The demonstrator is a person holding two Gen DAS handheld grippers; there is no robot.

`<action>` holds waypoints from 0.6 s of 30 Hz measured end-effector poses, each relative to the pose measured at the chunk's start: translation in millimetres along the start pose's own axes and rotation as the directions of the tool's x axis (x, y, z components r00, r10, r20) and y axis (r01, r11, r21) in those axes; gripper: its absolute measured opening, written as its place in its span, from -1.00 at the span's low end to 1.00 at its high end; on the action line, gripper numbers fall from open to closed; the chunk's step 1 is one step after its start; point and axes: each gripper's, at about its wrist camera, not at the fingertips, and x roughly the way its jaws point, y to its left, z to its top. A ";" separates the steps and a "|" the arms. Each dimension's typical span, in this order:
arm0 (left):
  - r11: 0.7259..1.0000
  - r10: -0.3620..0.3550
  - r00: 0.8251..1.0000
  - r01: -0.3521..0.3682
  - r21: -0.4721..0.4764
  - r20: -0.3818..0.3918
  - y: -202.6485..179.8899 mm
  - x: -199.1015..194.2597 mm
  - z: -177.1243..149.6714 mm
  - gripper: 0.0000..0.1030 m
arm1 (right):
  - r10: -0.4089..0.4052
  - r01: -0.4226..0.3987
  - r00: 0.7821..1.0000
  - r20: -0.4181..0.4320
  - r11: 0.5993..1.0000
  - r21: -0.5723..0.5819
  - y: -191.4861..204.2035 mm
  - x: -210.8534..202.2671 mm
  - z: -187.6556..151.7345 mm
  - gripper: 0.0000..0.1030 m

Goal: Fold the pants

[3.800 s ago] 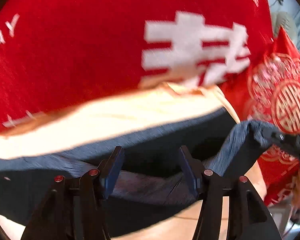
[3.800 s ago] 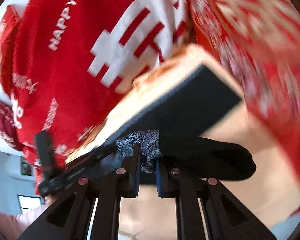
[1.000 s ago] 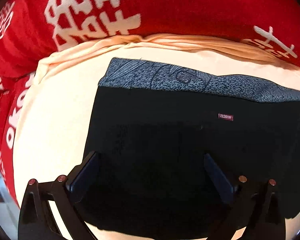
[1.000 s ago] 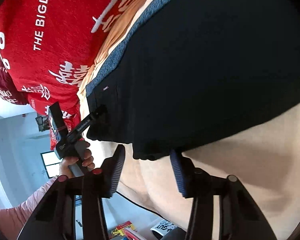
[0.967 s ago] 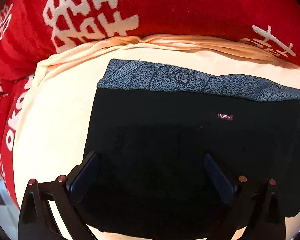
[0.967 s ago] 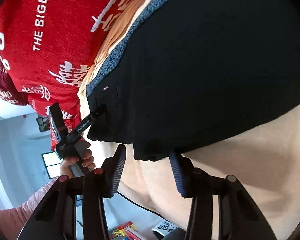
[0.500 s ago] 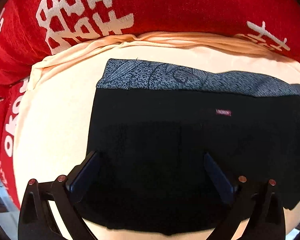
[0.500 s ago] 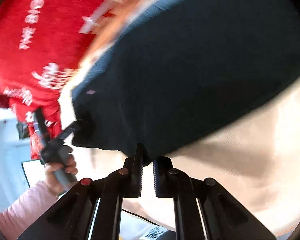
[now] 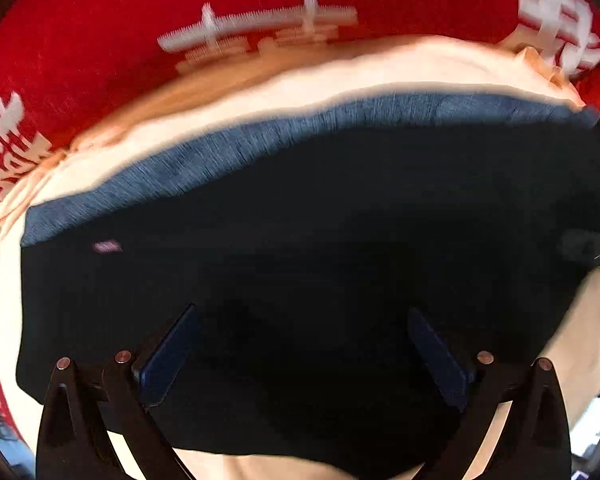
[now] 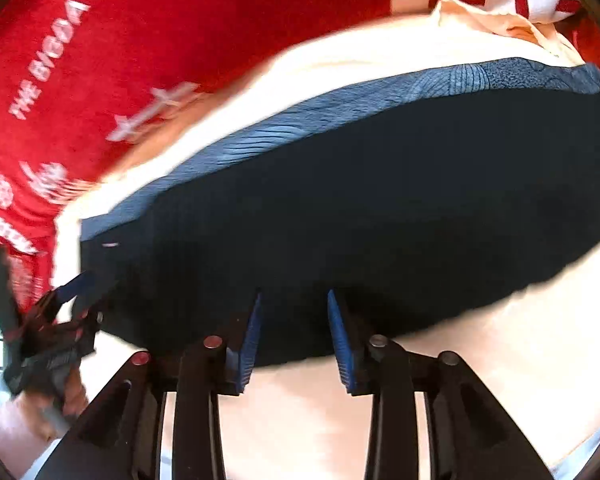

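The black pants [image 9: 320, 220] lie folded flat on a cream sheet [image 9: 260, 92], with a blue-grey patterned band [image 9: 220, 152] along the far edge and a small pink label near the left. My left gripper [image 9: 300, 332] is wide open just above the near part of the pants. My right gripper [image 10: 294, 320] is open, its blue pads [image 10: 250, 332] over the near hem of the pants [image 10: 380, 208]. The left gripper also shows in the right wrist view [image 10: 72, 296], open at the pants' left corner. The right gripper's tip shows in the left wrist view [image 9: 584, 244] at the pants' right edge.
A red blanket with white characters [image 9: 180, 12] lies bunched behind the cream sheet and shows in the right wrist view [image 10: 140, 40] too. The cream sheet [image 10: 500, 360] extends to the near right. The person's hand and pink sleeve [image 10: 32, 412] show at the lower left.
The right gripper was shut at the pants' near hem half a second ago and has opened. The left gripper stayed open and shifted right along the pants, the view now blurred.
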 end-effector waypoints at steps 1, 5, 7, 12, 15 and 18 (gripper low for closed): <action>0.999 -0.020 1.000 0.020 -0.041 -0.012 4.8 -1.4 2.2 1.00 | 0.044 -0.045 0.998 0.038 0.999 0.020 -7.0 -1.6 -1.6 -0.28; 0.998 0.002 1.000 -0.001 -0.069 0.002 20.3 -16.4 26.8 1.00 | 0.153 -0.155 0.988 0.028 0.984 0.090 -23.8 -10.5 -4.3 -0.28; 0.997 0.014 0.999 -0.010 -0.081 0.047 21.9 -21.6 51.2 1.00 | 0.200 -0.202 0.979 0.023 0.975 0.090 -25.1 -16.6 4.8 -0.27; 0.982 0.101 0.994 -0.091 -0.165 0.053 20.3 14.2 100.2 1.00 | 0.206 -0.209 0.973 0.105 0.978 0.010 -1.5 -16.8 67.2 -0.04; 0.971 0.129 0.991 -0.120 -0.204 0.030 27.5 37.3 104.8 1.00 | 0.117 -0.114 0.990 0.077 0.992 -0.052 14.8 5.8 94.9 -0.04; 0.962 0.167 0.986 -0.156 -0.223 0.030 37.8 39.9 110.0 1.00 | 0.014 -0.009 0.999 0.046 0.993 -0.116 18.2 25.6 103.8 -0.24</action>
